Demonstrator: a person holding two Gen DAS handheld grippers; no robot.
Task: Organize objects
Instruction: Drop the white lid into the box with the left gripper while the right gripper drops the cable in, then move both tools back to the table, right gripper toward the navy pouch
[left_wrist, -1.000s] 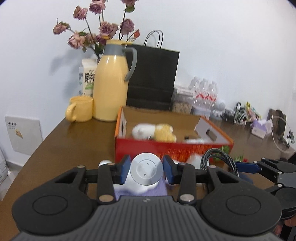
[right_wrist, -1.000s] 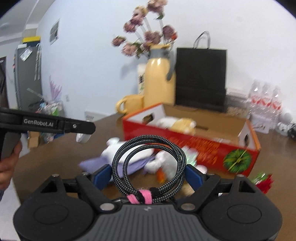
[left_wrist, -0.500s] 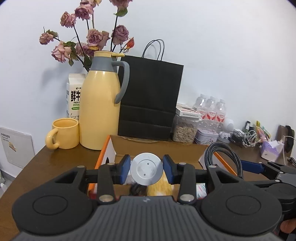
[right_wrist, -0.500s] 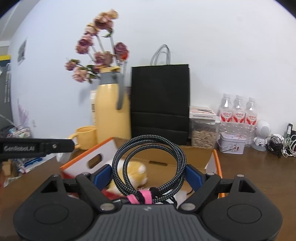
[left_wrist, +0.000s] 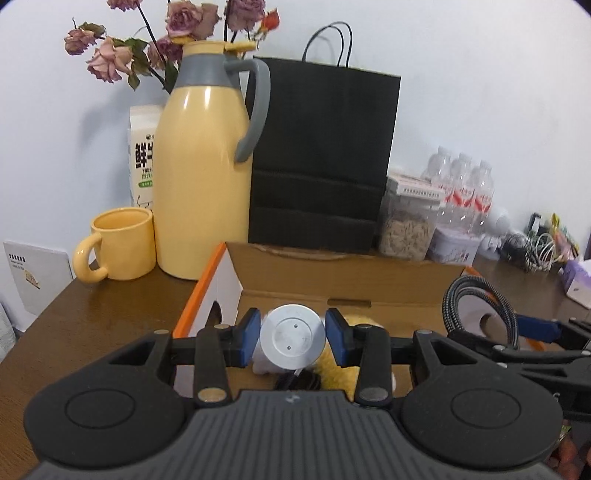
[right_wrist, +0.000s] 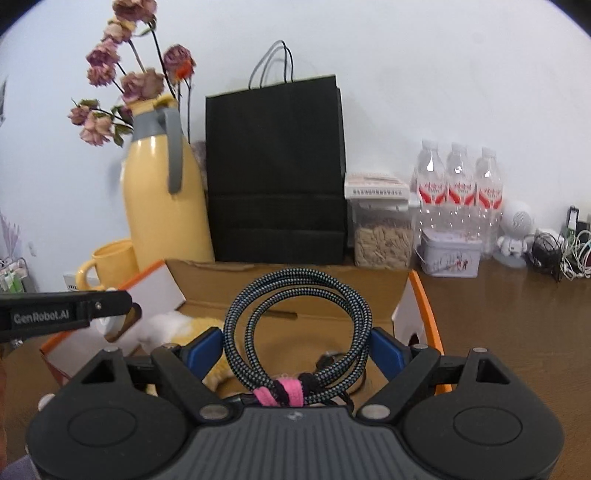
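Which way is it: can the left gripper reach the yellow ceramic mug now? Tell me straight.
Probably not: the left gripper is shut on a round silver-capped white object, so its jaws are occupied, though the yellow ceramic mug stands unobstructed.

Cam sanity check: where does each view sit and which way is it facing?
Left wrist: on the left hand-held gripper, looking forward over the cardboard box toward the wall; own jaws shut on a silver-capped cylinder; right hand-held gripper at right edge.
Right wrist: on the right hand-held gripper, same heading; jaws around a coiled braided cable; left hand-held gripper intrudes at left.
Shared: box, yellow thermos, black paper bag.
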